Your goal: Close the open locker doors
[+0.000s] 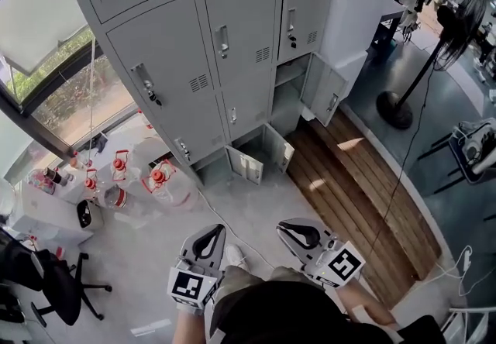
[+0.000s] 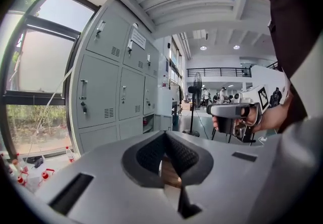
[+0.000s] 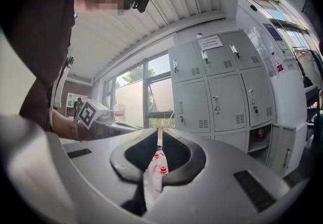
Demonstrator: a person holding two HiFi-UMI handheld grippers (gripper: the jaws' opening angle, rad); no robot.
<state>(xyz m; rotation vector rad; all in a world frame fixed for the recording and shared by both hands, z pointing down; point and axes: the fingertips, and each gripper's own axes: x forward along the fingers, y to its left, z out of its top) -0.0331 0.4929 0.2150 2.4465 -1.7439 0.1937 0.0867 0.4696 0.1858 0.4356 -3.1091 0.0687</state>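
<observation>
Grey lockers ahead, bottom doors swung outward; left tongs, right tongs closed, empty.

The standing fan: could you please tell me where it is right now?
The standing fan is at the head view's upper right, on the dark floor right of the lockers and the white cabinet, beyond the wooden planking.

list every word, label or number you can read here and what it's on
Nothing here reads clearly.
Paper notice on an upper locker door: print too small to read.
Posters further right: blurred.
Square markers on the handheld cubes: black-and-white patterns, no letters.
Red-capped bottles on the floor: labels too small to read.
</observation>
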